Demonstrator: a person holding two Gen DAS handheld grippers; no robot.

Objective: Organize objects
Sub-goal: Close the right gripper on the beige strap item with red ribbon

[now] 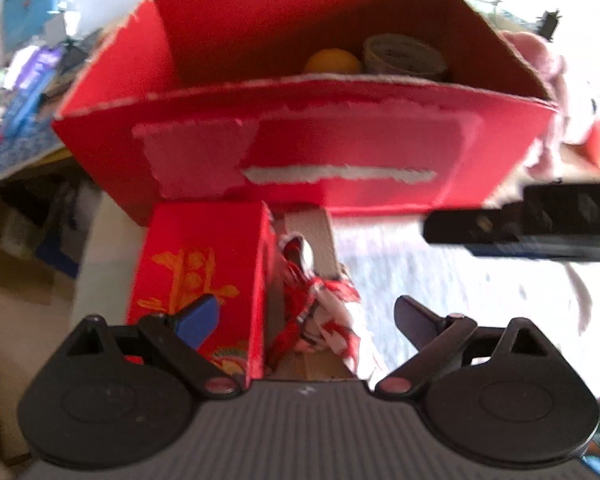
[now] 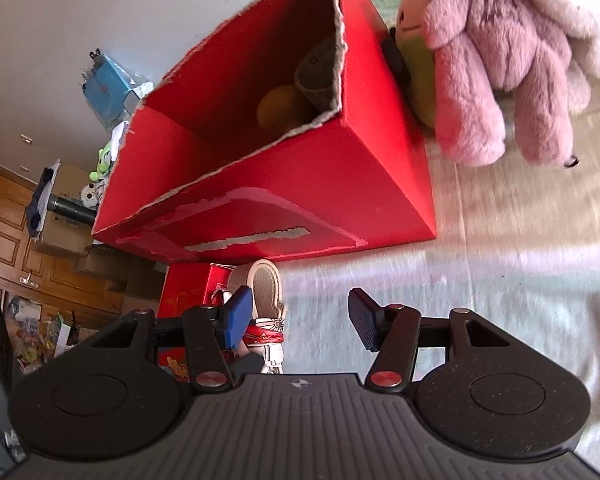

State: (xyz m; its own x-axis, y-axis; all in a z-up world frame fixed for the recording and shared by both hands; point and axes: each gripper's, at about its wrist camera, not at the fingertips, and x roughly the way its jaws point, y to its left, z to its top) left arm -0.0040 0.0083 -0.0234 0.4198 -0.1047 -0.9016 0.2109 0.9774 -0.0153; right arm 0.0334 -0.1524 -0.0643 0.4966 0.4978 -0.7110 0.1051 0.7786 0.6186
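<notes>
A large open red cardboard box (image 1: 300,148) (image 2: 284,200) stands on a pale bedcover. Inside it lie an orange ball (image 1: 332,61) (image 2: 280,106) and a roll of tape (image 1: 404,56) (image 2: 318,72). In front of it sits a smaller red box with gold print (image 1: 204,276) (image 2: 184,292), and beside that a red-and-white figure (image 1: 324,312) (image 2: 266,320). My left gripper (image 1: 304,320) is open above the small box and figure, holding nothing. My right gripper (image 2: 300,316) is open too, empty, near the figure. The right gripper's side appears in the left wrist view (image 1: 532,220).
A pink plush toy (image 2: 508,60) and a green plush (image 2: 416,40) lie against the big box's right side. The bedcover (image 2: 500,272) spreads to the right. A cluttered shelf with a blue box (image 2: 108,84) and wooden cabinets (image 2: 12,232) stand at the left.
</notes>
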